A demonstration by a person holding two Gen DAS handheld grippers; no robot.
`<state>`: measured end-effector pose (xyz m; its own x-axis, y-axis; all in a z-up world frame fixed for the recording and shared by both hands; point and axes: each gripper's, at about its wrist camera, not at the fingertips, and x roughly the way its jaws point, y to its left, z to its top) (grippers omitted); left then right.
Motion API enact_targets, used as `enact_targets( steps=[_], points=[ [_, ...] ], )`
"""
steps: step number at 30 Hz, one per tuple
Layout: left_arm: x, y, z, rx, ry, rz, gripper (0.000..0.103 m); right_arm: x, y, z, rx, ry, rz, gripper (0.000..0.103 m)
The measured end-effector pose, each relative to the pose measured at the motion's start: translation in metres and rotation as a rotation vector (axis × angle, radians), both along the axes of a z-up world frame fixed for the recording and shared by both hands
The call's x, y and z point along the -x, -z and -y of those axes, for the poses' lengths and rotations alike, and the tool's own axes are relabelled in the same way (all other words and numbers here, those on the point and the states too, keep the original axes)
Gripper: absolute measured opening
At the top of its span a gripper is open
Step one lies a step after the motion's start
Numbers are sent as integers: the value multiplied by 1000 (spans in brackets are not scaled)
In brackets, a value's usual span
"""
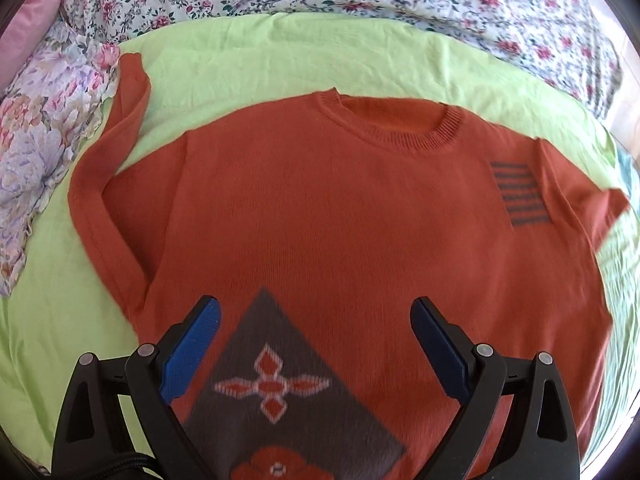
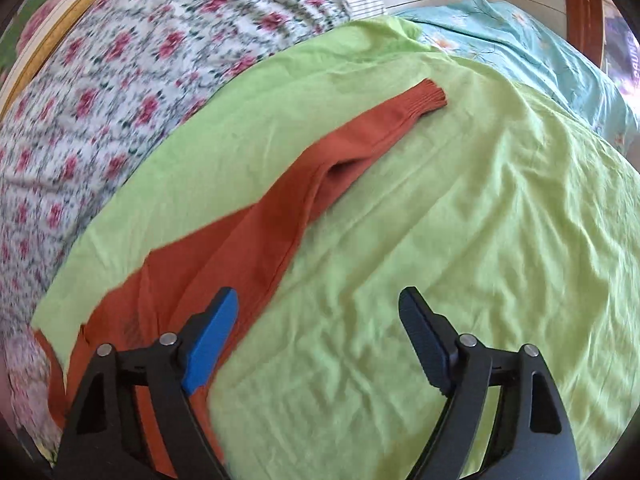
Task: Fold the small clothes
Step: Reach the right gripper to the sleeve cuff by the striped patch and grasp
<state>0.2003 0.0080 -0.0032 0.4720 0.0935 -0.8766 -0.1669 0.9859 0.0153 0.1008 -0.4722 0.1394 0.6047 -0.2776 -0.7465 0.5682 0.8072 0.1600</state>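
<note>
Bright daylight, motion blur, fisheye-warped edges

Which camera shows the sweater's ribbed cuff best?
The right wrist view: the ribbed cuff lies sharp on the green sheet. The left wrist view shows the sweater body and neckline, but no cuff ribbing clearly.

The rust-orange knitted sweater (image 1: 320, 208) runs off the bottom edge beneath the left claw (image 1: 316, 312), its hem unseen. Beyond the right claw (image 2: 320, 304), the white quilt with pink flowers (image 2: 120, 60) is smeared by blur, and the sweater's body leaves the frame at lower left.
</note>
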Motion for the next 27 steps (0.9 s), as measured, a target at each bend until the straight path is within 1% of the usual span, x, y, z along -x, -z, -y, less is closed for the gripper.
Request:
enact_targets(
  steps=[1, 3, 5, 8, 11, 14, 16, 17, 18, 19, 21, 23, 25, 27],
  points=[
    [-3, 1, 1, -7, -4, -2, 96, -7, -2, 10, -6, 17, 6, 79],
    [-15, 5, 3, -6, -15, -12, 96, -25, -8, 37, -25, 57, 25, 72],
    [-23, 10, 5, -13, -24, -25, 96, -39, -9, 57, -36, 86, 31, 68],
    [-32, 18, 12, -21, -31, -46, 96, -51, -12, 92, -70, 137, 47, 57],
    [-41, 26, 19, -25, -26, -67, 96, -68, -11, 121, -107, 176, 65, 55],
    [-46, 32, 26, -30, -18, -83, 96, -82, -6, 146, -167, 199, 84, 55],
    [-48, 34, 29, -25, -16, -88, 96, -91, -1, 154, -180, 198, 81, 45],
    [-49, 35, 30, -25, -16, -91, 96, -96, 1, 157, -181, 195, 71, 31],
    [-50, 35, 31, -23, -16, -91, 96, -100, 2, 158, -177, 188, 59, 16],
    [-50, 35, 32, -20, -15, -89, 96, -102, 1, 157, -168, 179, 56, 11],
    [-50, 36, 32, -14, -14, -86, 96, -104, -6, 146, -130, 144, 63, 8],
    [-51, 36, 29, -3, -16, -83, 96, -106, -12, 132, -117, 98, 73, 8],
    [-49, 35, 25, 9, -20, -79, 96, -107, -21, 109, -116, 33, 86, 7],
    [-45, 31, 18, 19, -25, -72, 96, -109, -30, 77, -114, -51, 106, 7]
  ],
)
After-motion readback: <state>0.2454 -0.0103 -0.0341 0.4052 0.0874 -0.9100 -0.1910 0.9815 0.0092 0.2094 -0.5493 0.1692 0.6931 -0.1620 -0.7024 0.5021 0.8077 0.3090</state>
